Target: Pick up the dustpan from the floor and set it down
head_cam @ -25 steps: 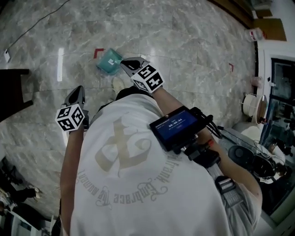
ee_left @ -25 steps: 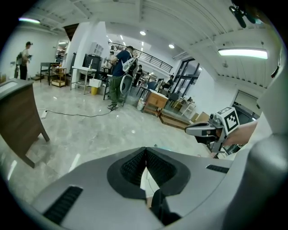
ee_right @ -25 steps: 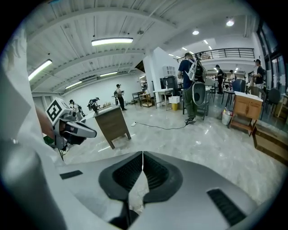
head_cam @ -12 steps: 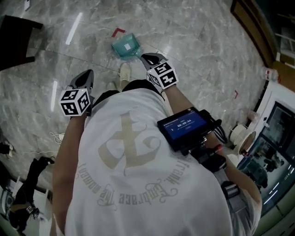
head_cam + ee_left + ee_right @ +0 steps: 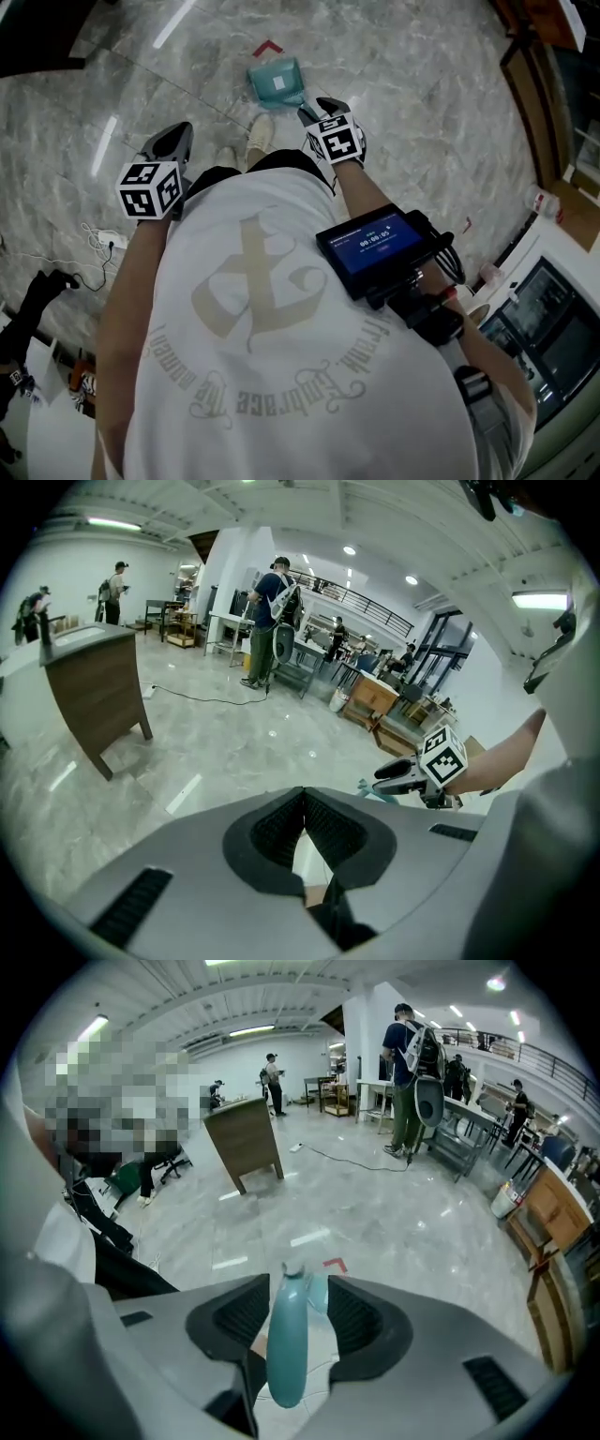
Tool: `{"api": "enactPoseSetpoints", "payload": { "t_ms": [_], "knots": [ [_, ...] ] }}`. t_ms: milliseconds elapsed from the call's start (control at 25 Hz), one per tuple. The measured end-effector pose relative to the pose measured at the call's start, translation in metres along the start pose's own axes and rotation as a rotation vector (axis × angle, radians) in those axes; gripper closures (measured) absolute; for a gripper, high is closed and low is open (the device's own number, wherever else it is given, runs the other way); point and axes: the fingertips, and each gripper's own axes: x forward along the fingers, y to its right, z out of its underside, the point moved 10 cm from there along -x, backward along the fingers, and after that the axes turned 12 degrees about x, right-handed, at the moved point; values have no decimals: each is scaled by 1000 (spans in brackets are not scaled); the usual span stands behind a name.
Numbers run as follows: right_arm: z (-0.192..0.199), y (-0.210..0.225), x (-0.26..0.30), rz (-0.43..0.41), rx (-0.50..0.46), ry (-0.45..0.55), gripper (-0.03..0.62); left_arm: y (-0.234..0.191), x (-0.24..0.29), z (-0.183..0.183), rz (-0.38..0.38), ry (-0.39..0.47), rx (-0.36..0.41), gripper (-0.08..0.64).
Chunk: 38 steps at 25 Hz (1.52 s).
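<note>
The teal dustpan [image 5: 277, 82] lies on the marble floor ahead of the person's feet, its handle pointing back toward them. My right gripper [image 5: 326, 103] reaches down over that handle. In the right gripper view the handle [image 5: 286, 1344] runs lengthwise between the jaws, whose pads stand apart on either side of it. Those jaws have just been opening, with the handle between them and not pressed. My left gripper [image 5: 176, 136] hangs to the left of the body, away from the dustpan. Its pads [image 5: 323, 822] meet at the tips with nothing between them.
A shoe [image 5: 259, 131] stands just behind the dustpan, and a red tape corner [image 5: 267, 47] marks the floor beyond it. A dark wooden desk [image 5: 94, 682] stands to the left, a cable [image 5: 98, 248] lies on the floor, and people [image 5: 267, 621] stand far off.
The right gripper has dropped toward the floor and now sits over the dustpan's handle. The left gripper has shifted sideways. The head view has swung, so the dustpan sits higher in it.
</note>
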Motion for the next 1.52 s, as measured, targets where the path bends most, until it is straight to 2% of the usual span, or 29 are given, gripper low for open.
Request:
{"api": "enactPoseSetpoints", "payload": {
  "t_ms": [200,600,680,760,840,1000,1200,1520],
  "knots": [
    [13,0,14,-11,2,-88,382,4,-20,2,-42,5,-20,548],
    [24,-6,30,2,-37,-149,383,18,-52,7,-132,10,-50,548],
    [28,-4,28,10,-13,-144,400,21,-56,10,-144,11,-56,548],
    [30,-5,30,9,-10,-135,448,23,-59,12,-154,11,-61,548],
    [31,-8,33,1,-27,-139,446,23,-62,14,-162,10,-66,548],
    [26,-14,32,33,-65,-156,460,22,-64,15,-167,15,-68,548],
    [20,-12,29,96,-64,-177,491,17,-63,9,-164,32,-54,548],
    [11,1,27,107,-114,-169,495,5,-48,-7,-125,50,-15,548]
  ]
}}
